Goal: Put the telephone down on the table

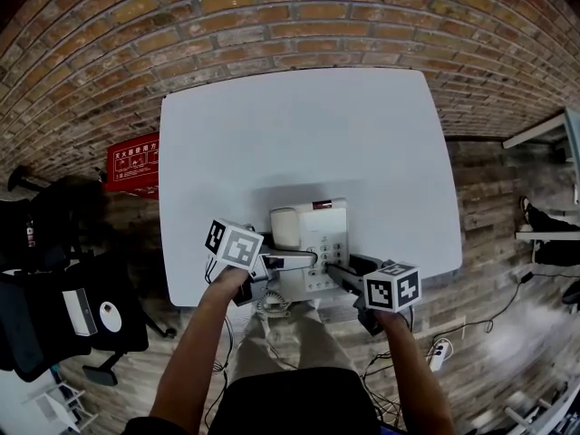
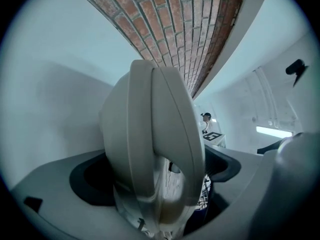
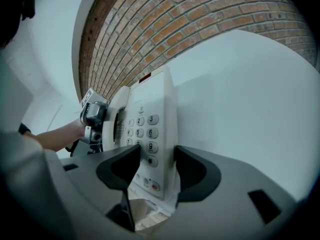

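White telephone [image 1: 317,229] rests on the table [image 1: 299,134] — right gripper [image 1: 333,271] clamps it, left gripper [image 1: 306,260] gapes round the handset [image 1: 284,227] — so release, then back out level.

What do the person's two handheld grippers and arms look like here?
Both the left gripper and right gripper have grey bodies with black pads. Each carries a white cube printed with black square markers. The forearms are bare; no sleeves show.

I see a white table [image 1: 299,125] against a brick wall [image 1: 272,16], grey plank floor [image 1: 489,188], black office chair [image 1: 63,288] beyond its left edge, red sign [image 1: 134,163]
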Motion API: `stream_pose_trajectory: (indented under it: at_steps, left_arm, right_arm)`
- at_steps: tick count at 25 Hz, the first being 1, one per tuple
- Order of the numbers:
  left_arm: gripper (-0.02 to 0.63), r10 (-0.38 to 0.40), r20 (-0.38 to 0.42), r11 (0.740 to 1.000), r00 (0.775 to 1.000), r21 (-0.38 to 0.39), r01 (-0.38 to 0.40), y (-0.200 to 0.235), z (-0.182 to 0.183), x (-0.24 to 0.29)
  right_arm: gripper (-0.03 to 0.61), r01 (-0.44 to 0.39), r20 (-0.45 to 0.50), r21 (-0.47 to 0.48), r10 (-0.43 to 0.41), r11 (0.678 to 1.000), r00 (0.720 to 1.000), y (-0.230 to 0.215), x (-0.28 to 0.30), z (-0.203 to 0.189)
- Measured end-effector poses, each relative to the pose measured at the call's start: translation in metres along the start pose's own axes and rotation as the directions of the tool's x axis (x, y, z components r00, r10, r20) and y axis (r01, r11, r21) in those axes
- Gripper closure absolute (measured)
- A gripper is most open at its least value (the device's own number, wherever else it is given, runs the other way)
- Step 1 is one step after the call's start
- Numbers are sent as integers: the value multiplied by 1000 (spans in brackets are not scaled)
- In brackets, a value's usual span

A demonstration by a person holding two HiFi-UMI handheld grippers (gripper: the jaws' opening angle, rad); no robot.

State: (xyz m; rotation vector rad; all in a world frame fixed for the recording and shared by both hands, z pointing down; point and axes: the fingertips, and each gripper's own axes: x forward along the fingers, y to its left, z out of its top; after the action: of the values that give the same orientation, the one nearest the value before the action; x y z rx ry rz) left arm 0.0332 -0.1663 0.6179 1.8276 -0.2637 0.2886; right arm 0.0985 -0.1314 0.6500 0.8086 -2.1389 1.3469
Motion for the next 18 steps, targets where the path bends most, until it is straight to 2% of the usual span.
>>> stream_pose_trajectory:
  at_steps: [9, 18]
  left_arm:
    - [89, 26, 21, 999, 999, -18, -26, 1, 1, 1]
    - [89, 123, -34, 992, 992, 37, -121, 6, -4, 4]
  right_arm:
    - [348, -2, 7, 11, 2, 1000, 1000, 0, 0, -1]
    - [351, -3, 12, 24, 3, 1000, 1000, 0, -1, 0]
